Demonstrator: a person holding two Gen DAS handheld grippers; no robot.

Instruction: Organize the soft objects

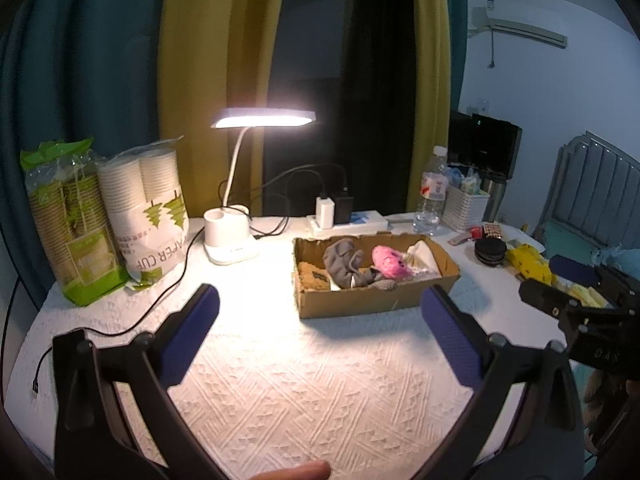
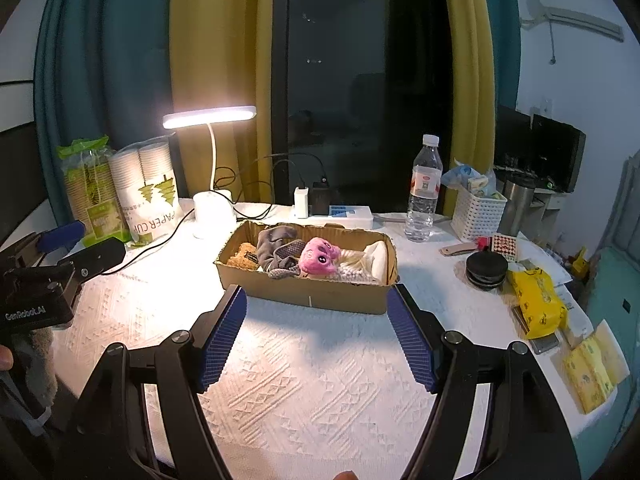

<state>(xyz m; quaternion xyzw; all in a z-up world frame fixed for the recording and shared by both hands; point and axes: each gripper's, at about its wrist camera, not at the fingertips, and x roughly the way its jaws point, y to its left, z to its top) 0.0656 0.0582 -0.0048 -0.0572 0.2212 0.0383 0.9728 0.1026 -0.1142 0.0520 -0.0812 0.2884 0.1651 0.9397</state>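
Sitting at about 12 o'clock from both grippers, the box point(image 2: 308, 280) holds the soft things in a row: a tan pad point(image 2: 243, 261) at its left end, a grey cloth point(image 2: 276, 250) next to it, a pink toy point(image 2: 320, 261) touching the cloth near the middle, and a white cloth point(image 2: 376, 260) at the right end. The left wrist view shows the same row, with the pink toy point(image 1: 389, 261) lying against the grey cloth point(image 1: 346, 262) inside the box point(image 1: 372, 300).

The right gripper point(image 2: 316, 340) hangs over the tablecloth point(image 2: 300, 392) just short of the box, its blue pads point(image 2: 222, 344) spread wide with nothing between them. The left gripper point(image 1: 320, 328) is likewise spread wide and empty, with the box at its 1 o'clock.

Beyond the box at 12 o'clock lies a power strip point(image 2: 340, 214) with chargers plugged in. At 10 o'clock a lit lamp point(image 2: 210, 116) stands, and further left at 9 to 10 o'clock are cup packs point(image 2: 150, 188). At 1 o'clock stands a bottle point(image 2: 424, 192), then a white basket point(image 2: 478, 212). At 3 o'clock lie a black disc point(image 2: 486, 270) and a yellow bag point(image 2: 538, 300).
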